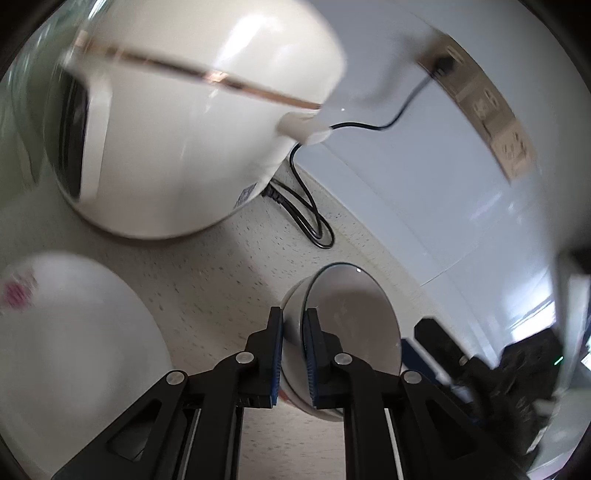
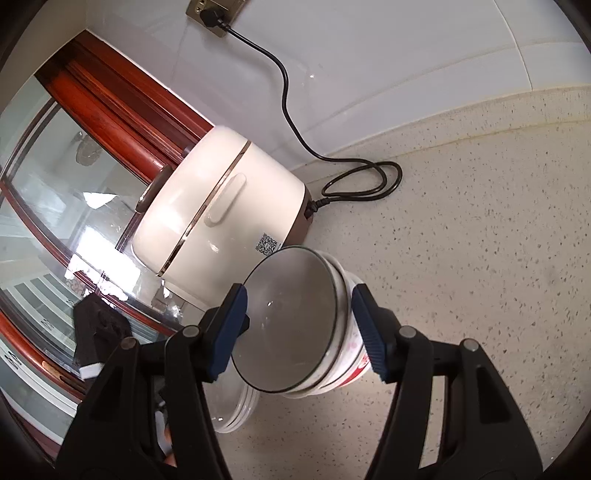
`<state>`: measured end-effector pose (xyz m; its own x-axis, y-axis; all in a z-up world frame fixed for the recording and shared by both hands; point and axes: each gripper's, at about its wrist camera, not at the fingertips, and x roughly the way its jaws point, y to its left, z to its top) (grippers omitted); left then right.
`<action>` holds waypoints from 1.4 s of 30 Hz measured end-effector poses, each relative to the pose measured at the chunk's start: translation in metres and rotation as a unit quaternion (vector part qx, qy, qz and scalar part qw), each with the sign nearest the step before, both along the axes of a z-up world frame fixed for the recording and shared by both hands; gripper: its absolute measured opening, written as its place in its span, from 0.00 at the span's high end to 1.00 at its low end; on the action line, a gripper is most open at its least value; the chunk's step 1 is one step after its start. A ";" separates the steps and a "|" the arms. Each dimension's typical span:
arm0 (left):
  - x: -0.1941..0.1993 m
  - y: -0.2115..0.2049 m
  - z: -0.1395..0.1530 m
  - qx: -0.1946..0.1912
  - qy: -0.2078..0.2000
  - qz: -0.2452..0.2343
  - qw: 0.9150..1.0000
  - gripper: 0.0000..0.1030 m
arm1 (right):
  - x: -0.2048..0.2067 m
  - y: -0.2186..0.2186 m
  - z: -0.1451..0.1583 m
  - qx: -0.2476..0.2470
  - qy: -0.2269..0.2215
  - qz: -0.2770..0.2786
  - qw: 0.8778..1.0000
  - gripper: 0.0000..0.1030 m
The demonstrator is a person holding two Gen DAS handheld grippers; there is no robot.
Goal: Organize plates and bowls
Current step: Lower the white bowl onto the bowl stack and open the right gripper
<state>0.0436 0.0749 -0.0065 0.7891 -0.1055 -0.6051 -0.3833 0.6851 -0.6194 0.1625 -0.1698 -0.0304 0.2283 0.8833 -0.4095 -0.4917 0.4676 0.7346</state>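
left wrist view: left gripper [image 1: 293, 354] clamps the bowl [image 1: 354, 306] rim; right gripper [image 2: 306, 332] gapes around it; next, stack it.

Rice cooker [image 2: 218, 206]: cream, tilted in view, beyond the tongs' left finger
Power cord [image 2: 291, 110]: black, looped on the speckled counter [image 2: 480, 258], beyond the tongs
Wall socket [image 2: 214, 14]: far above, plugged

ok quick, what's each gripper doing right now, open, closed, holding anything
Left gripper: closed on the wall of the white bowl, holding it tilted.
Right gripper: open around the stacked bowls, pads not pressing them.
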 end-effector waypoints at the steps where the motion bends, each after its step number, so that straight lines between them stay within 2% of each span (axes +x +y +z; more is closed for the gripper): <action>1: 0.000 0.004 -0.005 -0.024 -0.003 0.000 1.000 0.89 | 0.001 0.001 -0.001 -0.001 0.002 0.000 1.000 0.38; 3: -0.001 0.010 -0.015 -0.062 -0.012 0.002 0.998 0.89 | 0.000 0.001 -0.001 -0.002 0.001 0.001 1.000 0.38; 7: -0.004 0.015 -0.023 -0.100 -0.029 0.011 0.994 0.89 | 0.000 0.003 -0.002 -0.002 0.003 0.004 1.000 0.36; 11: -0.003 0.006 -0.017 -0.060 -0.022 0.007 0.998 0.89 | 0.000 0.003 -0.001 -0.004 0.002 0.000 1.000 0.36; 12: -0.003 0.007 -0.018 -0.063 -0.024 0.010 0.998 0.88 | -0.001 0.002 0.000 -0.007 -0.004 -0.005 1.000 0.36; 13: -0.003 0.008 -0.019 -0.067 -0.023 0.012 0.997 0.87 | -0.003 0.000 0.003 -0.014 -0.016 -0.013 1.000 0.36; 15: -0.003 0.009 -0.019 -0.061 -0.006 0.012 0.998 0.72 | -0.010 -0.002 0.014 -0.048 -0.059 -0.038 0.996 0.36; 18: -0.006 0.010 -0.018 -0.047 -0.009 0.012 0.999 0.70 | -0.021 0.002 0.026 -0.104 -0.113 -0.064 0.986 0.36; 19: -0.006 0.009 -0.017 -0.040 -0.008 0.008 0.999 0.70 | -0.026 0.007 0.029 -0.128 -0.133 -0.069 0.980 0.39; 21: -0.004 0.008 -0.018 -0.040 -0.007 0.002 0.999 0.73 | -0.032 0.015 0.032 -0.152 -0.158 -0.068 0.973 0.51; 23: -0.003 0.007 -0.017 -0.040 -0.005 -0.003 0.999 0.75 | -0.036 0.023 0.032 -0.175 -0.177 -0.063 0.967 0.69; 24: -0.002 0.006 -0.017 -0.042 -0.001 -0.005 0.999 0.75 | -0.036 0.025 0.032 -0.180 -0.180 -0.060 0.965 0.74; 25: 0.000 0.006 -0.018 -0.048 0.003 -0.007 0.999 0.74 | -0.035 0.026 0.031 -0.178 -0.178 -0.054 0.966 0.80; 29: 0.000 0.007 -0.020 -0.061 0.009 -0.011 0.998 0.73 | -0.026 0.014 0.030 -0.140 -0.143 -0.042 0.979 0.81; 31: 0.000 0.008 -0.022 -0.070 0.009 -0.012 0.997 0.69 | -0.019 0.009 0.027 -0.115 -0.116 -0.033 0.986 0.81; 33: 0.000 0.008 -0.022 -0.084 0.005 -0.017 0.996 0.60 | -0.015 0.002 0.026 -0.086 -0.093 -0.032 0.991 0.81; 35: 0.000 0.007 -0.022 -0.086 0.004 -0.019 0.996 0.59 | -0.013 -0.005 0.028 -0.071 -0.083 -0.033 0.994 0.81; 39: -0.002 0.007 -0.020 -0.092 -0.001 -0.020 0.996 0.55 | -0.007 -0.004 0.021 -0.050 -0.032 -0.006 0.998 0.80; 42: -0.003 0.007 -0.017 -0.094 -0.004 -0.020 0.995 0.55 | -0.002 -0.003 0.017 -0.054 -0.012 -0.009 0.998 0.79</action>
